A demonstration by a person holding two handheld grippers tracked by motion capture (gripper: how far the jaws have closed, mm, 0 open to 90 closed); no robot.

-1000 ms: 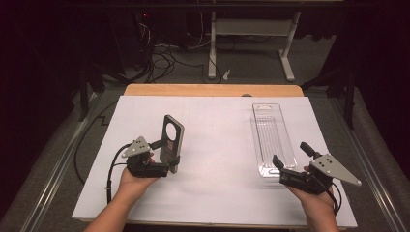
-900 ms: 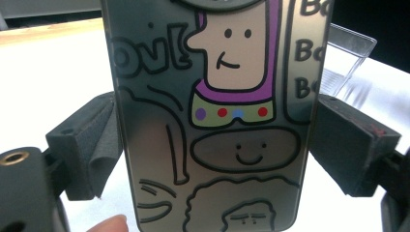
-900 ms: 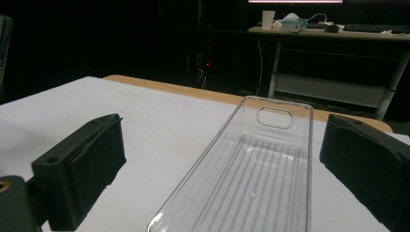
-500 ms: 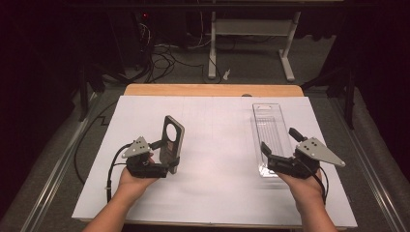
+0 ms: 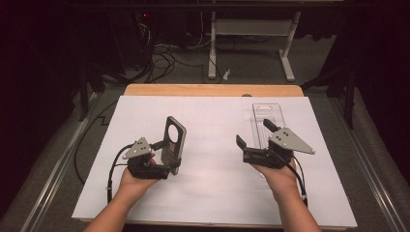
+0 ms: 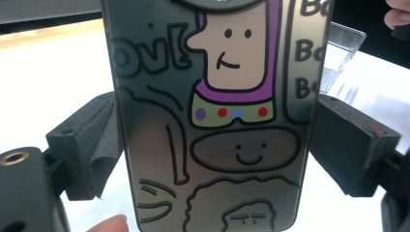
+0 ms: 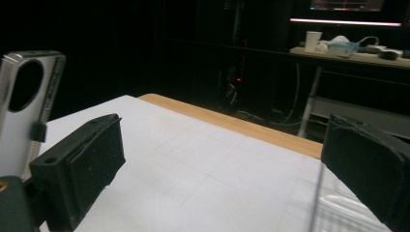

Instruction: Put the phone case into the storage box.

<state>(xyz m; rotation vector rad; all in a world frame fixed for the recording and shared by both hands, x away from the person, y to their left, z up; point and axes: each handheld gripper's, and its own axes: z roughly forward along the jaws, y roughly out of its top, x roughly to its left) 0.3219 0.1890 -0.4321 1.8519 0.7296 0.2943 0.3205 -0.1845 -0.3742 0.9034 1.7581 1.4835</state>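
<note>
White sheet (image 5: 208, 193) covering the table, clear plastic tray (image 5: 269, 116) lying flat at far right, phone case (image 5: 173, 143) upright left of centre, clamped in left gripper (image 5: 170, 159), right gripper (image 5: 255, 135) wide, holding nothing, at the tray's near end.

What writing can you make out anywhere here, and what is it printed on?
"Ovl", partly cut off: outlined letters at the upper left of the cartoon phone case, clamped in the left gripper.
"Bo", "Bo", "B": stacked along the case's right edge, cut off.
Clear plastic package: no text readable.
</note>
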